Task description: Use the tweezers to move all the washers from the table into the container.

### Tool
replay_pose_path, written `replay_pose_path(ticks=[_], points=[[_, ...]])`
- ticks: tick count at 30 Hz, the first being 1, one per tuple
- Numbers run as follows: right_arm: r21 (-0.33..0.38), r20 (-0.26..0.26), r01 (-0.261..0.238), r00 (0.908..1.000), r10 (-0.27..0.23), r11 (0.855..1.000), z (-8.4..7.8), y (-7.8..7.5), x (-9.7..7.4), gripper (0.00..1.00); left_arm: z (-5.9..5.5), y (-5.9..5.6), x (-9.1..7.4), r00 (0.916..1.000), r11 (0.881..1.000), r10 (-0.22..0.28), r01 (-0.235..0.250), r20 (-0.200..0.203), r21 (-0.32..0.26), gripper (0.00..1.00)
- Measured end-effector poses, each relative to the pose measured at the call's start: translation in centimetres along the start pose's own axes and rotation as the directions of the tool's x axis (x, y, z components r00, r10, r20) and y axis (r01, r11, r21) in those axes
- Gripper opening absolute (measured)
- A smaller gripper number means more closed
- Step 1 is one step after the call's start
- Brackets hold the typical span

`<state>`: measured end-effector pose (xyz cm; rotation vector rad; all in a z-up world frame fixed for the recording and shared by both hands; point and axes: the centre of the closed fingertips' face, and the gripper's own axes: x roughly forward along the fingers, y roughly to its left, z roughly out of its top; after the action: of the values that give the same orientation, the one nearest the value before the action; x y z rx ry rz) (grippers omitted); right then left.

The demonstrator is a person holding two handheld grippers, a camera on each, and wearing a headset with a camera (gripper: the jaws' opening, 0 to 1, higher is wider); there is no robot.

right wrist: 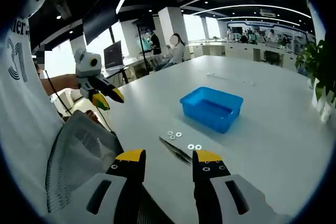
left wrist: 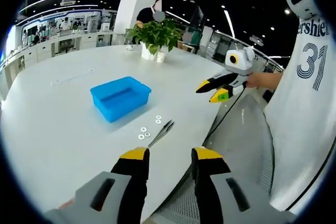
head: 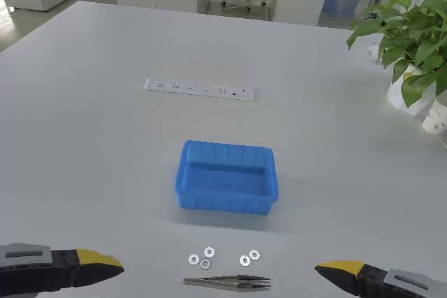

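Left gripper (left wrist: pixel 170 153), black with yellow tips: jaws apart, nothing between them, held in the air off the near edge of the table. Right gripper (right wrist: pixel 169 156), same build: jaws also spread, nothing gripped, also off the near edge. In the head view the two come in from the bottom corners, left one at lower left and right one at lower right, tips pointing toward each other and well apart.

Between them, near the table edge, the slim silver metal tweezers (head: pixel 227 282) lie flat on the large white table (head: pixel 105 137), touched by neither gripper. Just beyond the tweezers are five small silver ring washers (head: pixel 204 264), all flat on the table: a cluster of three to the left, a pair to the right, with a small gap between the two groups. They lie between the tweezers and the blue rectangular plastic container (head: pixel 227 148), which sits upright and open-topped further in, near the table's middle, apart from the washers.

Beyond the container a long white power strip (head: pixel 200 89) lies flat. At the far right edge stands a leafy green plant (head: pixel 412 33) in a white pot (head: pixel 408 95). A white jersey with number 31 (left wrist: pixel 310 61) shows in the left gripper view.
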<state>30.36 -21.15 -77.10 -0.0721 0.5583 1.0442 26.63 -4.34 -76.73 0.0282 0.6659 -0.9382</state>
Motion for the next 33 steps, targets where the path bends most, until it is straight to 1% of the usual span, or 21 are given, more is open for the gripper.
replay_pose_path(ticks=[9, 18, 21, 22, 24, 27, 29, 33], points=[[-0.01, 0.002, -0.005, 1.0, 0.005, 1.0, 0.4, -0.2, 0.0, 0.37, 0.2, 0.1, -0.1, 1.0, 1.0, 0.007, -0.007, 0.002, -0.001, 0.4], [-0.005, 0.0, -0.005, 1.0, 0.005, 1.0, 0.1, -0.1, -0.1, 0.37, -0.1, 0.1, -0.1, 0.9999, 1.0, 0.01, -0.01, -0.01, -0.004, 0.4], [-0.003, 0.0, -0.005, 1.0, 0.005, 1.0, 0.1, -0.1, -0.1, 0.37, 0.0, 0.1, -0.1, 0.9999, 1.0, 0.008, -0.009, -0.008, -0.014, 0.41], [-0.002, -0.001, -0.005, 1.0, 0.005, 1.0, 0.0, -0.1, 0.0, 0.37, 0.1, 0.2, -0.1, 1.0, 1.0, 0.008, -0.008, 0.0, -0.022, 0.41], [-0.003, 0.0, -0.005, 1.0, 0.005, 1.0, 0.1, -0.1, 0.0, 0.37, 0.2, 0.3, -0.2, 0.9999, 1.0, 0.013, -0.013, 0.005, -0.02, 0.41], [-0.003, -0.002, -0.005, 1.0, 0.005, 1.0, 0.1, -0.1, 0.0, 0.36, -0.2, 0.4, 0.0, 0.9999, 1.0, 0.012, -0.012, -0.007, -0.022, 0.41], [-0.002, -0.004, -0.004, 1.0, 0.004, 1.0, 0.0, -0.1, 0.0, 0.36, -0.5, 0.2, 0.2, 1.0, 0.999, 0.0, 0.0, -0.009, -0.034, 0.41], [0.001, -0.01, 0.0, 1.0, 0.0, 1.0, -0.2, -0.3, -0.2, 0.36, -0.8, 0.1, 0.5, 0.9999, 0.999, -0.007, 0.006, -0.013, -0.04, 0.41]])
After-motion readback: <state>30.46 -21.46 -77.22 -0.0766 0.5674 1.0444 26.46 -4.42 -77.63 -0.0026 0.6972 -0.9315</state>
